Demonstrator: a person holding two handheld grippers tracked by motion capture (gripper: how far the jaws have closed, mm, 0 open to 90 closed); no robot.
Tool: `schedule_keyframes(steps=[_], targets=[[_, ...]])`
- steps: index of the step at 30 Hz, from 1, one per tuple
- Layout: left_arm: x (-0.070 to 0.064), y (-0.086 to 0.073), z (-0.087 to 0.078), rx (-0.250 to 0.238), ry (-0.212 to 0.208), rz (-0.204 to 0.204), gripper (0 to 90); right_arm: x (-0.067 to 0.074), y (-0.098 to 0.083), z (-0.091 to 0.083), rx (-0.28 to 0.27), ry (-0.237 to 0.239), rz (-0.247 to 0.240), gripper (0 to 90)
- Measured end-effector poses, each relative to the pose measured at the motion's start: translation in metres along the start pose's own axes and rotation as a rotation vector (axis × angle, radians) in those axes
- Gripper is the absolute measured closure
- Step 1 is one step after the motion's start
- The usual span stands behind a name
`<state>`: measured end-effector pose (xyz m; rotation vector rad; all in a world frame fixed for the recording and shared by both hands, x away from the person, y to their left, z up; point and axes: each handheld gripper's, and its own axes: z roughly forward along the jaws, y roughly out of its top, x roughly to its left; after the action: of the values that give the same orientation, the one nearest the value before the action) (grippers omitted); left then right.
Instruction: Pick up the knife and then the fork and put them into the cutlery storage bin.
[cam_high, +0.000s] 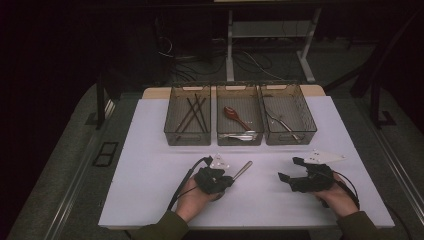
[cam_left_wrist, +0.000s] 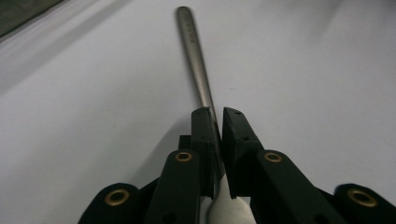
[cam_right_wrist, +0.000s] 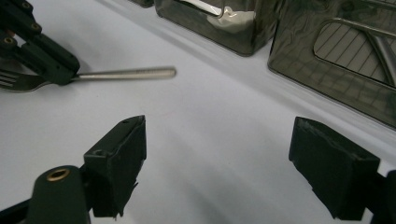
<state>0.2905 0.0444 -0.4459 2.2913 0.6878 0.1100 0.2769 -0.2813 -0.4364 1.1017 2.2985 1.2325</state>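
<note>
A metal fork (cam_high: 244, 170) lies on the white table top (cam_high: 150, 175), its handle pointing toward the bins. My left gripper (cam_high: 230, 178) is shut on the fork near its neck. In the left gripper view the jaws (cam_left_wrist: 218, 114) pinch the fork's handle (cam_left_wrist: 194, 51), which runs away from them. The right gripper view shows the fork (cam_right_wrist: 126, 73) with its tines at the far left, under the left gripper (cam_right_wrist: 42, 51). My right gripper (cam_high: 290, 169) rests on the table to the right, open, with nothing between its fingertips (cam_right_wrist: 219, 140).
Three translucent bins stand in a row at the back. The left bin (cam_high: 187, 141) holds dark chopsticks, the middle bin (cam_high: 240, 141) a red spoon (cam_high: 231, 113) and metal cutlery, the right bin (cam_high: 290, 140) a metal utensil. White table lies open between the bins and my hands.
</note>
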Motion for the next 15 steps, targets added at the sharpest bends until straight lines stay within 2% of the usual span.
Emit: schedule_keyframes(steps=[9,11,15], targets=[[-0.0032,0.0003,-0.0022,0.022,-0.009,0.088,84.8,-0.0014,0.0012,-0.002,-0.001,0.02,0.016,18.6],[-0.0028,0.0,-0.003,0.022,-0.013,0.112,84.8,-0.0015,0.0027,-0.0034,0.002,0.034,0.011,18.6],[-0.0019,0.0016,-0.0067,0.012,-0.041,0.151,84.8,-0.0007,0.007,-0.0062,0.015,0.109,-0.007,16.6]])
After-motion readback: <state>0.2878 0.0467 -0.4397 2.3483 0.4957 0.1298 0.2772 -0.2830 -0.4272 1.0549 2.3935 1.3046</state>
